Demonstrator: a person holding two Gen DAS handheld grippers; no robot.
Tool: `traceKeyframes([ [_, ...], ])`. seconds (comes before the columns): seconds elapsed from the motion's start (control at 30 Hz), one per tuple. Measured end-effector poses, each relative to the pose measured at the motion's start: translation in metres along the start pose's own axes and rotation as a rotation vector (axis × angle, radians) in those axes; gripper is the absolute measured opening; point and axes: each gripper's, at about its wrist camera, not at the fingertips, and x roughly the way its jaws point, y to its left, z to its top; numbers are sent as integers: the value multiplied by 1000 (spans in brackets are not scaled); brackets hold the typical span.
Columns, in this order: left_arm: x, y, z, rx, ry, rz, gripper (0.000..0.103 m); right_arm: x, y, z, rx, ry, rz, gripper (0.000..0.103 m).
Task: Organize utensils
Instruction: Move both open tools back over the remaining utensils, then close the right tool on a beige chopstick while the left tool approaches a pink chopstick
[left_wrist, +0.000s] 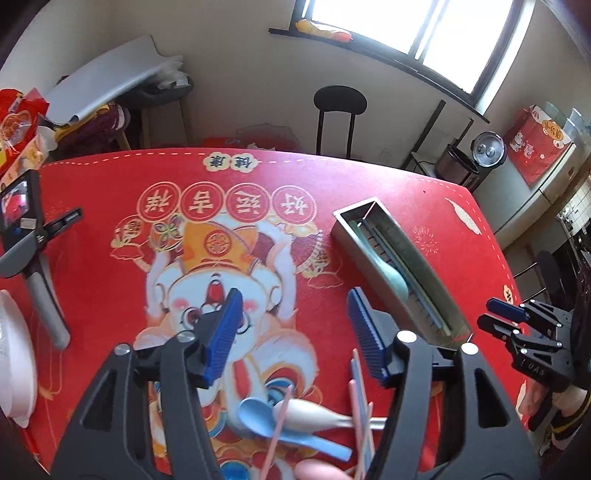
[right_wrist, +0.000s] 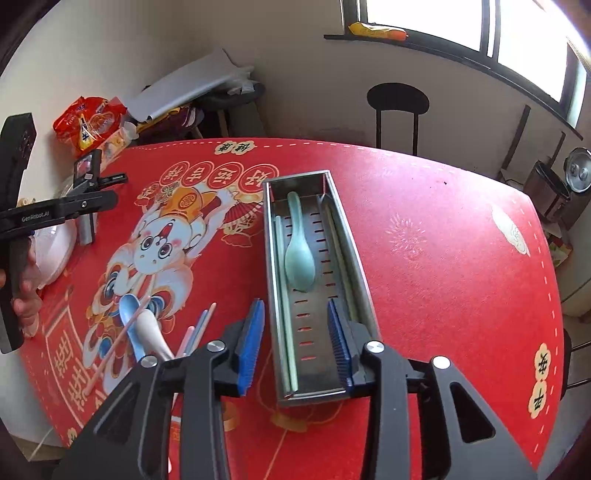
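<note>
Both sets of jaws stand spread, nothing between the blue pads. Left gripper (left_wrist: 291, 328) tilts steeply down over the red tablecloth (left_wrist: 424, 192); right gripper (right_wrist: 295, 343) tilts down likewise, its pads straddling the near end of the steel utensil tray (right_wrist: 271, 258).

Tray holds a green spoon (right_wrist: 299, 254) and pale green chopsticks (right_wrist: 284, 295) along its left wall.

Left of the tray, loose on the cloth: blue spoon (right_wrist: 127, 314), white spoon (right_wrist: 151, 332), pink chopsticks (right_wrist: 118, 339).

A hand (right_wrist: 26, 295) grips the left gripper's handle at far left. White bowl (left_wrist: 14, 362) at the cloth's left edge.
</note>
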Motion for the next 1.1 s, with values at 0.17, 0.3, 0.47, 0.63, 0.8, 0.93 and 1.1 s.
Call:
traceKeyframes([
  [0.17, -29, 32, -47, 14, -11, 57, 93, 7, 28, -29, 27, 17, 23, 52],
  [0.3, -30, 54, -86, -24, 39, 83, 94, 22, 54, -56, 23, 60, 29, 53],
  [0.47, -21, 69, -133, -90, 102, 129, 97, 44, 77, -92, 21, 136, 24, 53],
  [0.63, -13, 74, -164, -118, 142, 128, 97, 54, 92, -109, 17, 179, 32, 54],
  [0.8, -11, 71, -181, -94, 150, 145, 97, 58, 104, -112, -8, 196, 35, 56],
  [0.93, -10, 66, -182, -71, 148, 158, 97, 62, 105, -115, 0, 200, 37, 57],
  [1.1, -10, 61, -181, -47, 143, 155, 97, 61, 104, -115, 10, 197, 28, 58],
])
